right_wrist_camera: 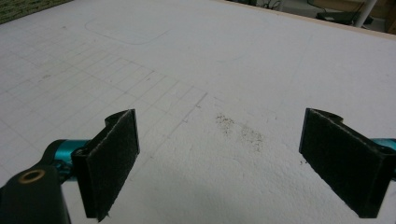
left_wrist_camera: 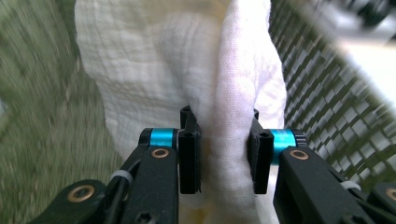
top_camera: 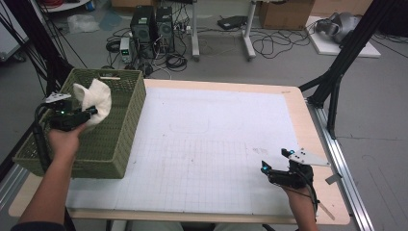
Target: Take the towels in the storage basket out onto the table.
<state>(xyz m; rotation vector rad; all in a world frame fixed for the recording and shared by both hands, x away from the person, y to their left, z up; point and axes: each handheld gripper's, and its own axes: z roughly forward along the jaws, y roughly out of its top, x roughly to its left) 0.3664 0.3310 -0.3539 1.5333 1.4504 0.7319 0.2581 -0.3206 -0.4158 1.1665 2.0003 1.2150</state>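
A white crinkled cloth (top_camera: 96, 98) hangs above the inside of the green woven basket (top_camera: 127, 137) at the table's left. My left gripper (top_camera: 89, 113) is shut on it. In the left gripper view the two black pads (left_wrist_camera: 189, 156) pinch a thick fold of the cloth (left_wrist_camera: 154, 65), which rises and spreads above them. At the table's front right my right gripper (top_camera: 266, 168) rests low over the white gridded mat (top_camera: 211, 144). Its jaws stand wide apart in the right gripper view, around my right gripper (right_wrist_camera: 219, 163) there is only bare mat (right_wrist_camera: 196, 56).
The basket's mesh wall (left_wrist_camera: 327, 98) is close on the right of the held cloth. Black frame legs (top_camera: 337, 72) stand beside the table's right edge. Computers and cables (top_camera: 151, 33) lie on the floor beyond the table.
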